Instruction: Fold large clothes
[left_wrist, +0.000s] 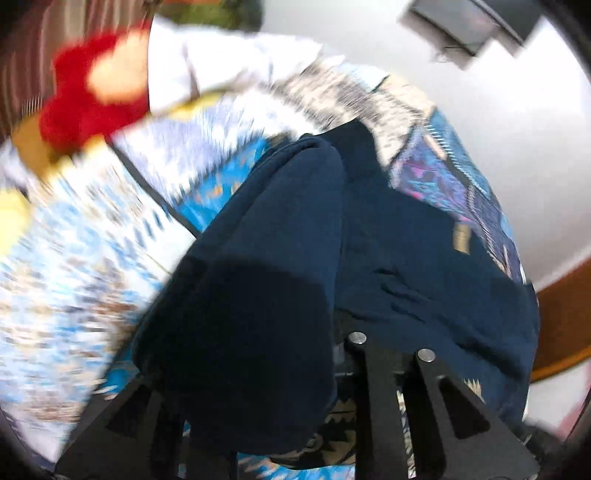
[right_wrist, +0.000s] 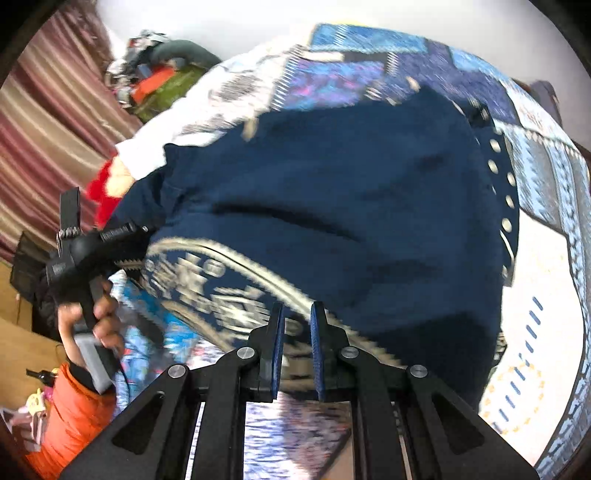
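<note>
1. No text, label or number can be read in either view.
2. The navy garment (right_wrist: 332, 192) bears a cream emblem (right_wrist: 207, 284) (perhaps lettering, but too blurred to make out).

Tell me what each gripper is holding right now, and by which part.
The left gripper seems clamped on the navy garment at its left edge. The right gripper is slightly open with nothing between its pads.

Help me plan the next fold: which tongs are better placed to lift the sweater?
Left: its tongs are buried in the sweater's sleeve edge; the right tongs hang open near the hem, holding nothing.
</note>
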